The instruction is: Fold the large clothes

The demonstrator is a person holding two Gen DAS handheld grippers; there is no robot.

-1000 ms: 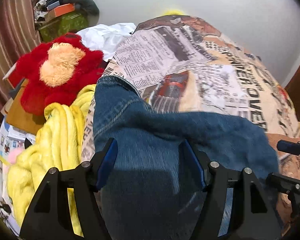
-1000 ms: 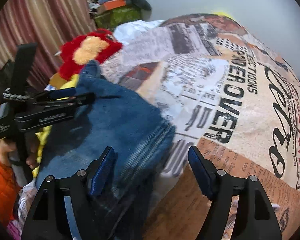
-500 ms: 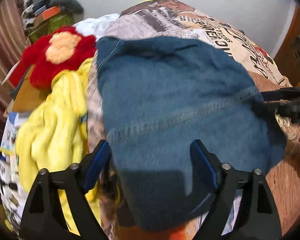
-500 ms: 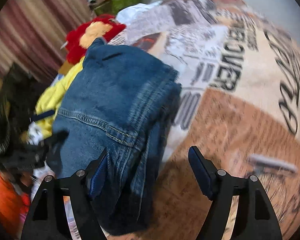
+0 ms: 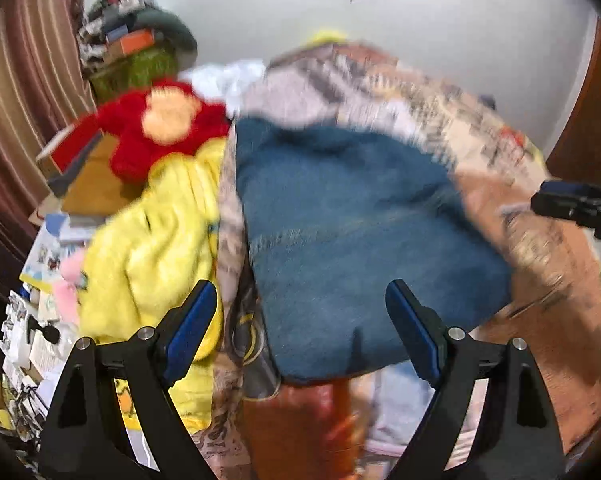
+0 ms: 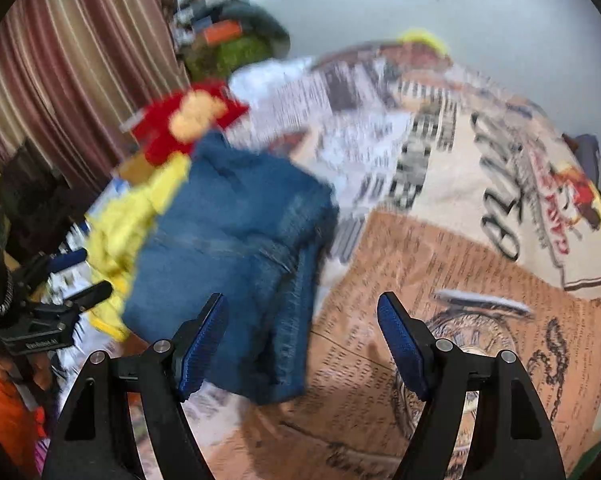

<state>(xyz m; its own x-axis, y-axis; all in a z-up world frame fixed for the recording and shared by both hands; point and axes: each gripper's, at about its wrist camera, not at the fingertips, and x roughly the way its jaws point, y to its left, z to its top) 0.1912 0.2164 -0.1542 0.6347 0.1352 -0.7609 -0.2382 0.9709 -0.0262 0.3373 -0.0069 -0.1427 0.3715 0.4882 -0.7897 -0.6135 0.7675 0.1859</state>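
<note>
A folded pair of blue jeans point(image 5: 360, 220) lies on the newspaper-print bed cover point(image 5: 520, 240), near its left edge. My left gripper point(image 5: 300, 300) hangs open above the near edge of the jeans, its pads apart from the cloth. In the right wrist view the jeans point(image 6: 228, 232) lie to the left, and my right gripper point(image 6: 302, 308) stands open over their right edge and the bed cover point(image 6: 460, 160), holding nothing. The left gripper point(image 6: 80, 276) shows at the far left there, and the right gripper point(image 5: 560, 200) at the right edge of the left wrist view. Both views are blurred.
A red plush toy point(image 5: 160, 132) and a yellow blanket point(image 5: 152, 248) lie left of the jeans. Behind them are a pile of boxes and bags point(image 5: 140, 40) and a striped curtain point(image 6: 60, 80). An orange sleeve point(image 6: 4, 400) is at the lower left.
The left jaws have widened off the jeans. Both grippers have drawn back and upward, so the folded jeans now lie farther from the fingers in both views.
</note>
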